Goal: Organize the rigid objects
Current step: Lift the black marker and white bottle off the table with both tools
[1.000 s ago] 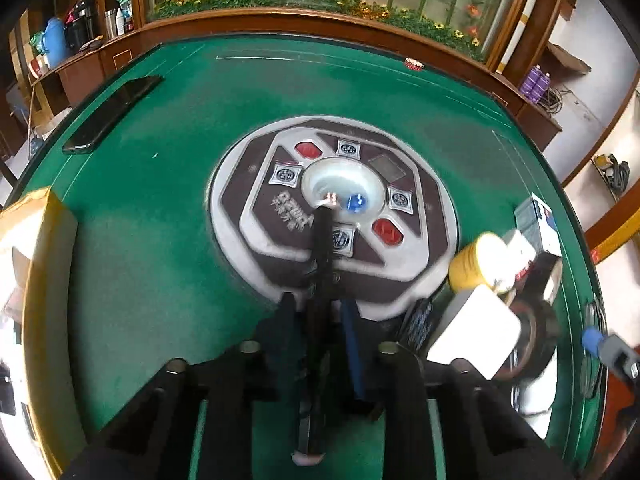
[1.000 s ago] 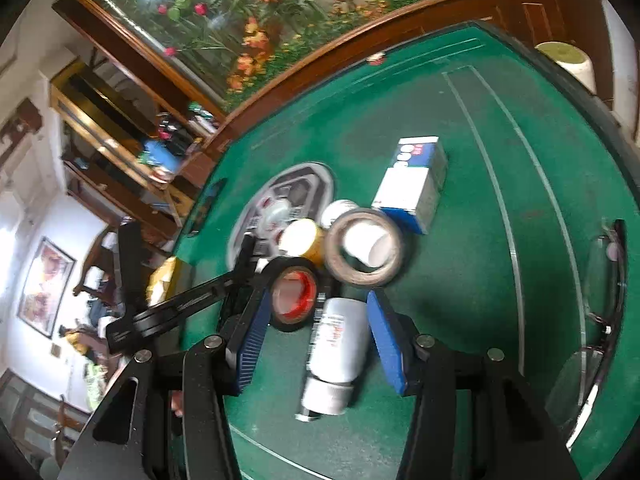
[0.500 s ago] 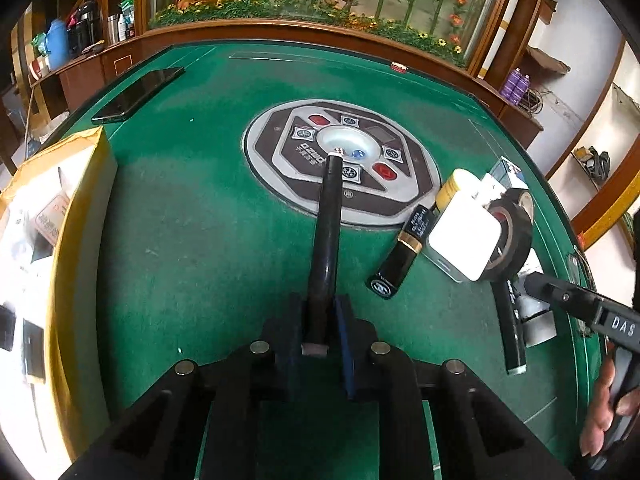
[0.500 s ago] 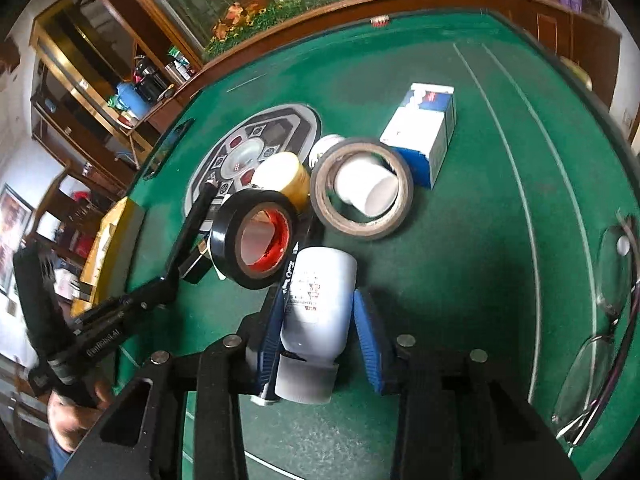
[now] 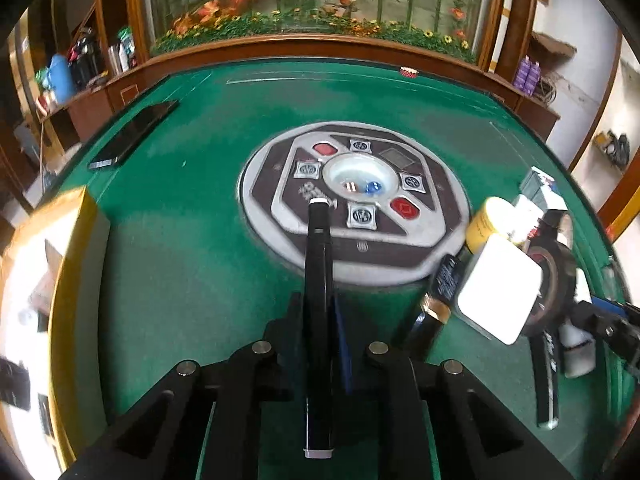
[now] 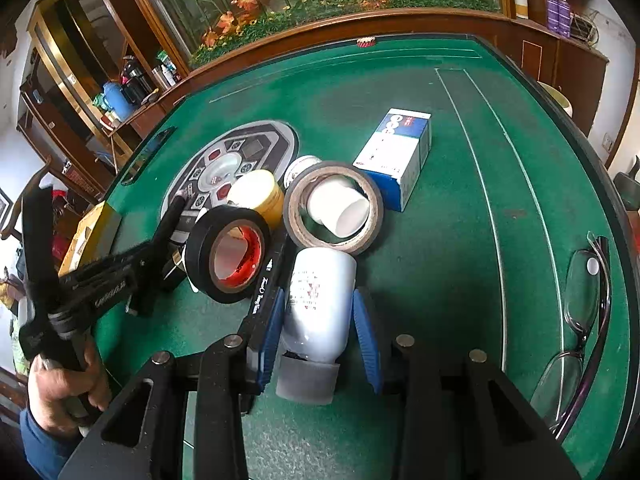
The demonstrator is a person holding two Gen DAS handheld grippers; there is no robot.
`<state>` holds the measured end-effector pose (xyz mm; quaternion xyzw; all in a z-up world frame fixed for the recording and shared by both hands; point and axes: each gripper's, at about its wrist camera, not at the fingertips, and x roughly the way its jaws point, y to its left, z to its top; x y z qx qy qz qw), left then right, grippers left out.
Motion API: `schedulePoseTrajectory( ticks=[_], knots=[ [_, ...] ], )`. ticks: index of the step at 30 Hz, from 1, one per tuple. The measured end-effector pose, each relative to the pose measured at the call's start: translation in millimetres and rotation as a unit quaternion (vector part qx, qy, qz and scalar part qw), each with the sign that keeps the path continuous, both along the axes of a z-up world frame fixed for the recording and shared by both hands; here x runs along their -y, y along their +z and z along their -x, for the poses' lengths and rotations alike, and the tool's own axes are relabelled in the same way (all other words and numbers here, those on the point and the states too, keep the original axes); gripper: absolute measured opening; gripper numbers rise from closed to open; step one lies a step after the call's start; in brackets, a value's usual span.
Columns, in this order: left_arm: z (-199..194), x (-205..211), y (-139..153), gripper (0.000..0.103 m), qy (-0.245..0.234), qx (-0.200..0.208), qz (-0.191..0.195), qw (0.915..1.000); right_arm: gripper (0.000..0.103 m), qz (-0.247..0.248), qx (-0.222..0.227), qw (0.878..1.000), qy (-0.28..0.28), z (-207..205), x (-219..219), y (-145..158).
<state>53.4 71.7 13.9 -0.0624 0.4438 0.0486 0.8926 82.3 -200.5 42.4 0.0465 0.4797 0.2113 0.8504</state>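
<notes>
L tool (image 5: 320, 320) pinches black pen (image 5: 318, 280); only R view shows R tool (image 6: 320, 328) spread round white bottle (image 6: 320, 300).

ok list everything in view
table: 1, green, underneath
panel: 1, grey-black, centre
phone: 1, black, far left
carton: 1, yellow, left
box: 1, blue-white, behind tapes
tape: 2, black and brown, middle
cup: 1, white, inside brown tape
jar: 1, yellow, beside panel
bottle: 1, white, between right tool's fingers
marker: 1, black, beside bottle
tube: 1, black-gold, near panel
glasses: 1, dark, right edge
stick: 1, black, in left tool
left tool: 1, black, shut on stick
right tool: 1, black, around bottle
</notes>
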Motion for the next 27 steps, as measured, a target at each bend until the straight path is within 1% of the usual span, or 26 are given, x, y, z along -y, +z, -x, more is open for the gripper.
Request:
schedulePoseTrajectory(
  ticks=[2,6,8,15,17,19,22,25,27],
  knots=[
    [12.1,-2.0,1.2,0.014,-0.005,0.003,0.026,0.9996,0.034,-0.003,0.007,1.000,0.000,1.7,1.4,3.2],
    [34.0,0.1,3.0,0.014,-0.014,0.005,0.052,0.9986,0.034,-0.005,0.019,1.000,-0.002,2.0,-0.8,9.7],
    [41.5,2.1,4.7,0.014,-0.018,0.012,0.070,0.9973,0.034,-0.006,0.020,1.000,-0.001,2.0,-1.4,10.4],
    [55.2,10.4,10.4,0.014,-0.025,0.039,0.078,0.9959,0.034,-0.012,0.028,1.000,0.003,3.9,-2.3,13.5],
    [56.7,10.6,10.5,0.014,-0.029,0.041,0.087,0.9949,0.034,-0.020,0.030,0.999,0.007,4.4,-2.7,14.6],
    [58.0,12.1,9.9,0.014,-0.036,0.041,0.094,0.9941,0.034,-0.027,0.043,0.999,0.012,7.4,-3.4,18.8],
    [59.2,16.2,7.7,0.014,-0.041,0.040,0.094,0.9940,0.034,-0.040,0.064,0.997,0.023,13.4,-4.3,26.8],
    [62.5,19.4,10.6,0.014,-0.043,0.049,0.086,0.9941,0.034,-0.045,0.069,0.996,0.029,14.7,-5.2,29.4],
    [65.3,21.8,14.6,0.014,-0.042,0.059,0.074,0.9946,0.034,-0.051,0.068,0.996,0.032,14.0,-4.7,30.0]
  ],
)
